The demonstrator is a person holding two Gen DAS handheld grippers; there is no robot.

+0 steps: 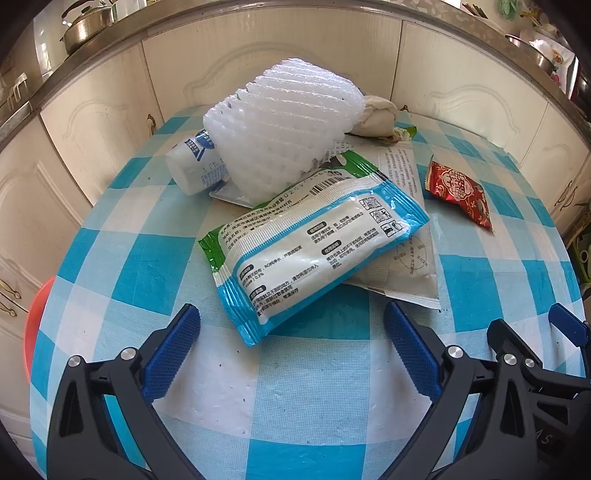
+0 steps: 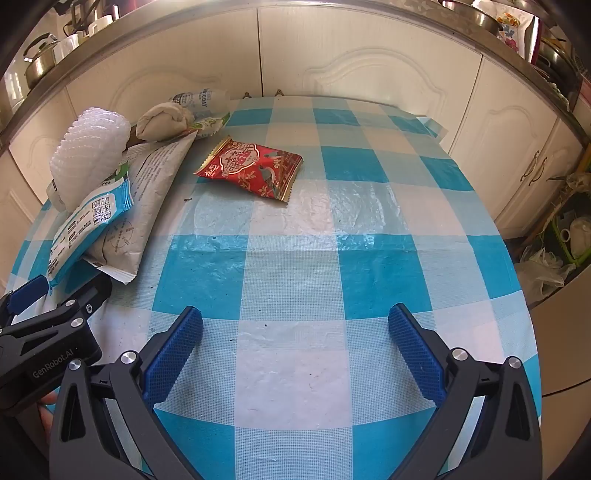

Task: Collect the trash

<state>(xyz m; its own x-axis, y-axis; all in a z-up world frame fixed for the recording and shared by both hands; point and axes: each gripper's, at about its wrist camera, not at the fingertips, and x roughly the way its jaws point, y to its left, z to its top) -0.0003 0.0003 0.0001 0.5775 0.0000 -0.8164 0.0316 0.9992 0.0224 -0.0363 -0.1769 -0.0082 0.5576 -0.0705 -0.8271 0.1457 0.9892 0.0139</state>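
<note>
Trash lies piled on a blue-and-white checked table [image 1: 155, 266]. A blue-edged wet-wipe pack [image 1: 314, 251] lies on top, just ahead of my open, empty left gripper [image 1: 291, 325]. Behind it are a white foam net [image 1: 284, 129], a small white bottle [image 1: 192, 166], a grey-white flat bag [image 1: 402, 192] and a crumpled beige wad [image 1: 376, 118]. A red snack packet [image 1: 458, 192] lies apart to the right. In the right wrist view my open, empty right gripper [image 2: 295, 325] hovers over bare cloth, with the red packet [image 2: 255, 170] further ahead and the pile [image 2: 110, 199] to the left.
Cream cabinet doors [image 1: 280, 48] close off the far side of the table. A counter above holds steel pots [image 1: 88, 26]. A red basin [image 1: 35, 325] shows below the table's left edge. Bags and a green rack [image 2: 561, 236] stand at the right. The left gripper's body [image 2: 48, 332] is close beside the right.
</note>
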